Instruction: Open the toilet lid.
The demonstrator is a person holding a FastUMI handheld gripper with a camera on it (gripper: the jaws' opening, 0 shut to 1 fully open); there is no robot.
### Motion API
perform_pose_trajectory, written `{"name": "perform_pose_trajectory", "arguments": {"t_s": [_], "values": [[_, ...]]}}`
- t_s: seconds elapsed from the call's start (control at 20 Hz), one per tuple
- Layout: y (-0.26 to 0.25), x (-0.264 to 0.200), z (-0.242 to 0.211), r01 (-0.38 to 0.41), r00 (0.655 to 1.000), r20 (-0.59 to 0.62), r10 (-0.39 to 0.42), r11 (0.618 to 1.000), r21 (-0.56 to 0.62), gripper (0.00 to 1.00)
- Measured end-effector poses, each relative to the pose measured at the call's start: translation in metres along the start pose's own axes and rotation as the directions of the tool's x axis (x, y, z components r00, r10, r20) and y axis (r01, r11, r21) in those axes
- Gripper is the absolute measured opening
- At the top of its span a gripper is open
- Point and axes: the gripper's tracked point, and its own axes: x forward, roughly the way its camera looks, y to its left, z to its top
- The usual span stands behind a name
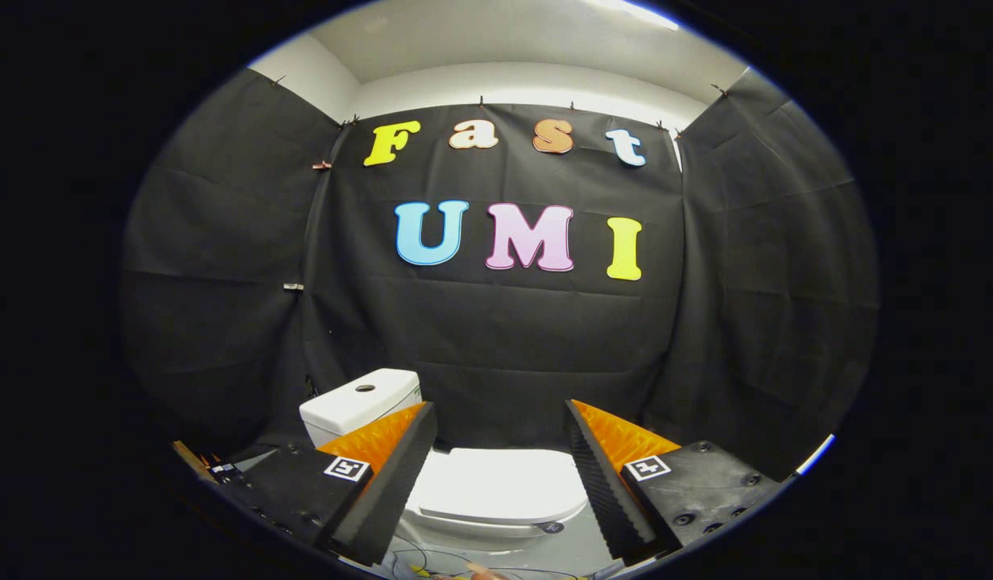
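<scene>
A small white toilet stands on the floor against the black cloth wall. Its lid (496,487) lies flat and closed over the bowl, seen between my two fingers. The white tank (359,403) with a round hole on top rises behind it, just beyond my left finger (399,467). My gripper (500,415) hovers above the front of the toilet, open wide, with nothing between its fingers. The right finger (597,475) sits clear of the lid's right edge.
Black cloth walls close the booth on three sides. Thin cables (432,560) lie on the pale floor (581,552) in front of the bowl. Some dark items (222,467) sit at the left, beside the tank.
</scene>
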Motion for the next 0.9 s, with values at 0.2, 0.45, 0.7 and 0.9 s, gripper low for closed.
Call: {"name": "perform_pose_trajectory", "arguments": {"t_s": [0.2, 0.45, 0.7, 0.9], "values": [[-0.009, 0.002, 0.004, 0.006, 1.000, 0.016, -0.007, 0.998, 0.060, 0.99], [-0.028, 0.017, -0.018, 0.030, 0.999, -0.028, -0.027, 0.993, 0.116, 0.99], [-0.063, 0.043, -0.055, 0.071, 0.995, -0.088, -0.055, 0.979, 0.192, 1.00], [-0.099, 0.073, -0.109, 0.125, 0.981, -0.182, -0.071, 0.945, 0.304, 0.99]]}}
